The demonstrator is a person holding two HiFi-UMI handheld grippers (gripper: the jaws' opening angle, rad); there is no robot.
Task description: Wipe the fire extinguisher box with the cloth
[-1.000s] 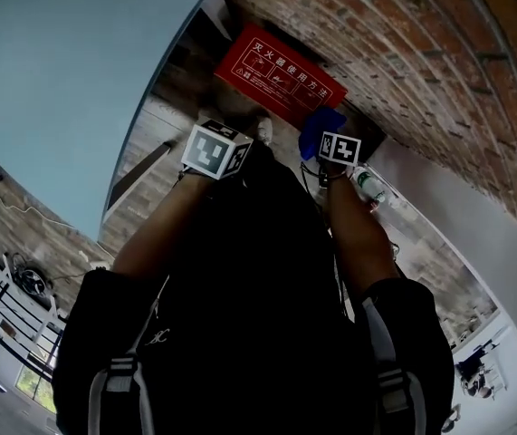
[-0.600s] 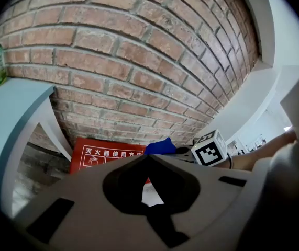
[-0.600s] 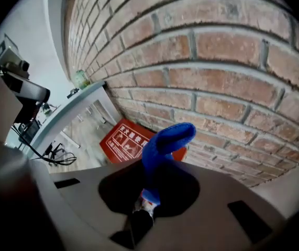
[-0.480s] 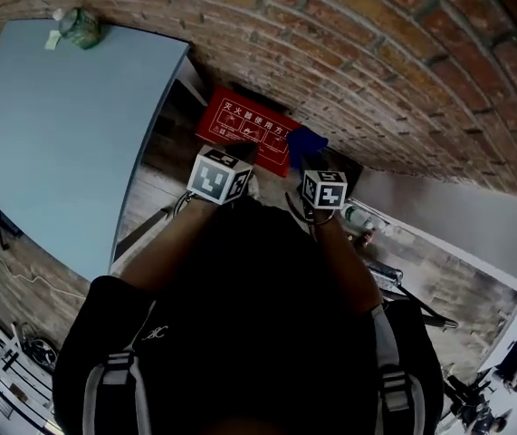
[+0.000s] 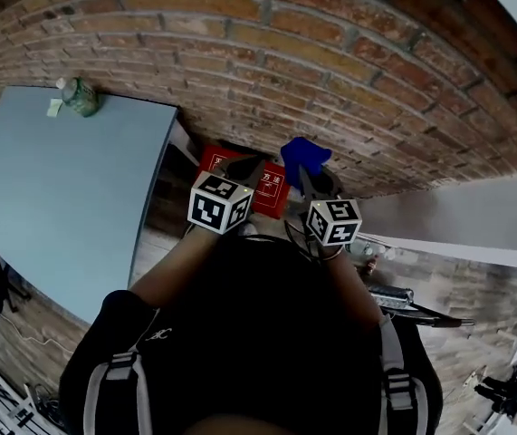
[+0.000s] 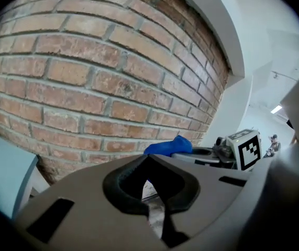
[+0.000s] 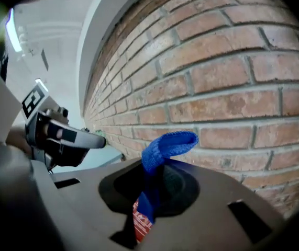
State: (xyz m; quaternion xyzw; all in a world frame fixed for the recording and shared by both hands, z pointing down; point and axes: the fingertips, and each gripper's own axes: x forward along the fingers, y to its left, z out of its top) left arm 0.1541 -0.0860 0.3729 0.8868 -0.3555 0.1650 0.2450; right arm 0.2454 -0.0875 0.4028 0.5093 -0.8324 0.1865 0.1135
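Cloth is a small blue rag that looks light and floppy. The free end just curls over on itself, so I'd guess it wants a firm pinch low down with a decent wad left sticking out to rub with. Right gripper has pretty much that: jaws clamped on the lower part, folded loop poking up past the tips, held in front of the brick wall and not touching it as far as I can tell. Left gripper is pinched closed at the tips with nothing in it, just beside the right one. The box is the red thing at the foot of the wall next to the table, below both grippers, and the cloth looks clear of it. Box seems rigid and flat-faced, so it should take pressure fine.
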